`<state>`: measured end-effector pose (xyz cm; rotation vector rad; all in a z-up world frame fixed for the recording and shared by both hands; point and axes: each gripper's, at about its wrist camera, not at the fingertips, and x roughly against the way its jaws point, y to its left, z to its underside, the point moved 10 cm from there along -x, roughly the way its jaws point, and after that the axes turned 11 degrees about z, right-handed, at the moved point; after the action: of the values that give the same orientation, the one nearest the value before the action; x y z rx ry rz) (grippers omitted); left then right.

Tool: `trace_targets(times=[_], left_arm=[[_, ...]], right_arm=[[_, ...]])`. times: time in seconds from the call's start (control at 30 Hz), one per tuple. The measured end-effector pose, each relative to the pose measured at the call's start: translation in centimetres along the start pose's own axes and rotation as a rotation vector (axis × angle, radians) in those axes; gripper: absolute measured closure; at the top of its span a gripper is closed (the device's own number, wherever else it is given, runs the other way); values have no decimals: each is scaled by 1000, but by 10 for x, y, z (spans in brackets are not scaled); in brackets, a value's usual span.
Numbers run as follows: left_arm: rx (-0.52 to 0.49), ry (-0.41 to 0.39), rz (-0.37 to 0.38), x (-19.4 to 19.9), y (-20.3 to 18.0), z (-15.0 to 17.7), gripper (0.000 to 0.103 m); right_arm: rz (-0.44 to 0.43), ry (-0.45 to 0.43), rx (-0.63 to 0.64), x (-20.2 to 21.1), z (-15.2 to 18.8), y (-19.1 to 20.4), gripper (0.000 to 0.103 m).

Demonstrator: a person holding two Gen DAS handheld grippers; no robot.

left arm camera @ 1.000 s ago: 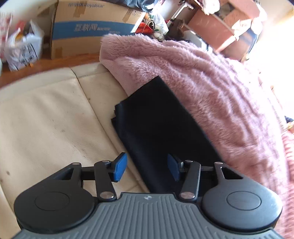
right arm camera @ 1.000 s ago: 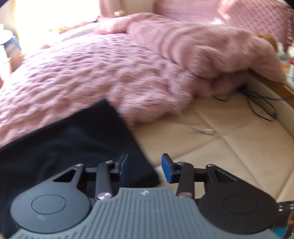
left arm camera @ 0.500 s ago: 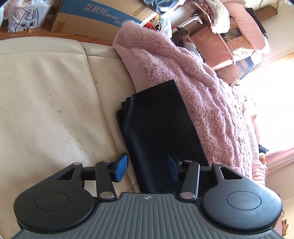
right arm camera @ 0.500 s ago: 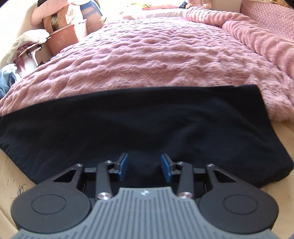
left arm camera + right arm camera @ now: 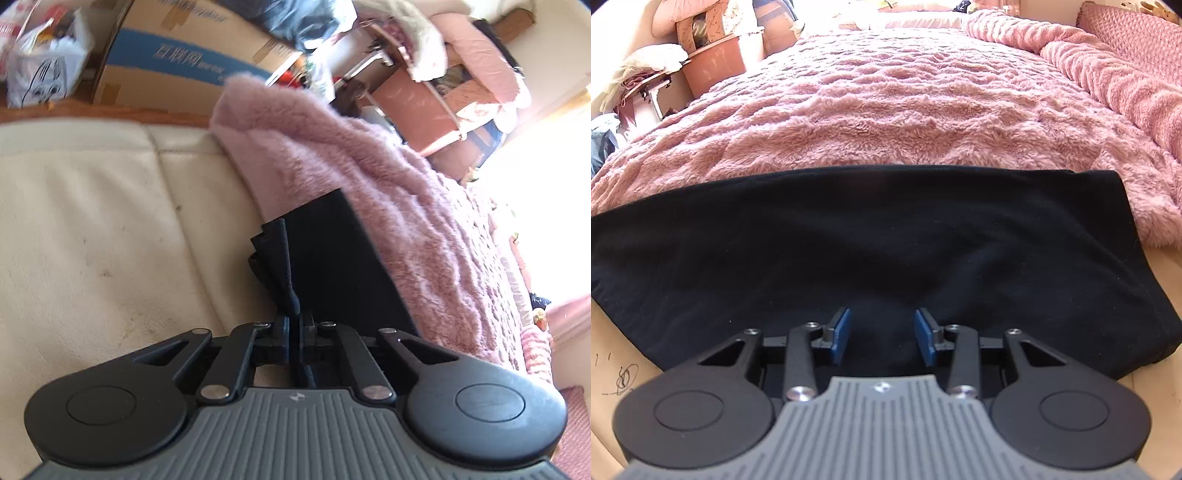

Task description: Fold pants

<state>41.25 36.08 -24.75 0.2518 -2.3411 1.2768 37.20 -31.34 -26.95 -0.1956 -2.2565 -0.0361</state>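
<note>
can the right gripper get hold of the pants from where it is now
Probably yes. The right gripper is open right over the black pants, with nothing between them, and only needs to close on the cloth.

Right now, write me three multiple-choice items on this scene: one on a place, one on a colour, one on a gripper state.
1. Where do the black folded pants lie?
A. partly on the fluffy pink blanket
B. inside the cardboard box
C. on a wooden chair

2. What colour are the pads of the right gripper?
A. red
B. blue
C. green

3. What is the left gripper doing?
A. open above bare cushion
B. shut on a plastic bag
C. shut on a pants edge

Answers:
1 A: their far edge rests on the blanket.
2 B: both pads show blue.
3 C: dark cloth is pinched between its closed fingers.
</note>
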Motion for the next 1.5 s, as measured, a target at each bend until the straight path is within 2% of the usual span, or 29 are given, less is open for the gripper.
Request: trace_targets(times=[0.13,0.27,0.37,0.4,0.5,0.6,0.73,0.8,0.9,0.93,1.0,1.07,1.13,1.2,1.33,1.43,1.5], left_arm=[[-190,-11,62,21,-52,0,99],[-501,-1,107,40,-123,18,99],[-740,25,114,44,-175,49,99],[-834,36,124,42,-195,67,99],[-1030,87,156,34,-236,122,99],[-1236,167,221,27,-265,201,99],[-1521,354,305,22,-263,314,99],[-1617,465,350,21,-248,362,99],[-1683,576,359,23,-226,402,96],[-1675,614,368,26,-220,407,90],[-1649,662,390,30,-215,411,84],[-1642,673,404,30,-215,409,83],[-1626,700,436,32,-216,409,69],[-1639,716,476,38,-226,417,64],[-1646,818,575,51,-233,433,57],[-1625,821,573,56,-232,428,56],[-1571,801,552,56,-229,410,56]], right_arm=[[5,-7,-2,3,-1,-4,67],[-13,-11,-29,6,-1,-3,67],[-42,-21,-35,12,0,3,67],[-50,-26,-34,14,1,5,67],[-72,-40,-33,22,1,9,67],[-85,-49,-38,29,2,7,67],[-91,-41,-55,35,7,-2,67],[-99,-28,-79,35,12,-7,67],[-110,-11,-90,35,20,-8,67],[-115,-9,-87,35,22,-7,67],[-127,-2,-84,34,26,-3,67],[-140,5,-89,32,29,1,67],[-153,9,-92,31,30,7,67],[-164,12,-90,30,31,14,67],[-187,9,-64,31,28,28,66],[-209,-1,-27,34,21,41,66],[-236,-15,-11,38,14,52,66]])
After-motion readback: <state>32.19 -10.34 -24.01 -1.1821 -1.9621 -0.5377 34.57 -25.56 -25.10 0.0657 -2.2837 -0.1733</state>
